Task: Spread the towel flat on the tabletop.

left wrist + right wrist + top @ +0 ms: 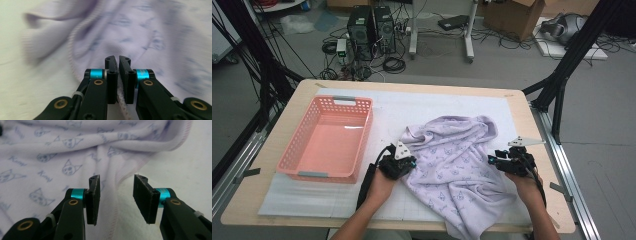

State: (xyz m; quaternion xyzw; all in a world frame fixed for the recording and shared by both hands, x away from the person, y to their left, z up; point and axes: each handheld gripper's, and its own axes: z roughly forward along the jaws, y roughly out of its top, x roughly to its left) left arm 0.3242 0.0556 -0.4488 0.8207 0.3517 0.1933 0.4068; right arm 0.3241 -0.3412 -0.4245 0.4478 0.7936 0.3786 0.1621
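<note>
Here the left gripper [117, 62] pinches the cloth [457, 165]'s hem (left edge); the right gripper [116, 195], jaws spread, straddles the right hem.

Two hands, each holding a gripper.
Left gripper [411, 163] points toward 2 o'clock, jaws pinched together; right gripper [493, 161] points toward 9 o'clock, jaws apart.

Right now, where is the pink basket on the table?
In the high view, the pink basket sits on the left side of the table, left of the lilac cloth and just beyond the left gripper.
</note>
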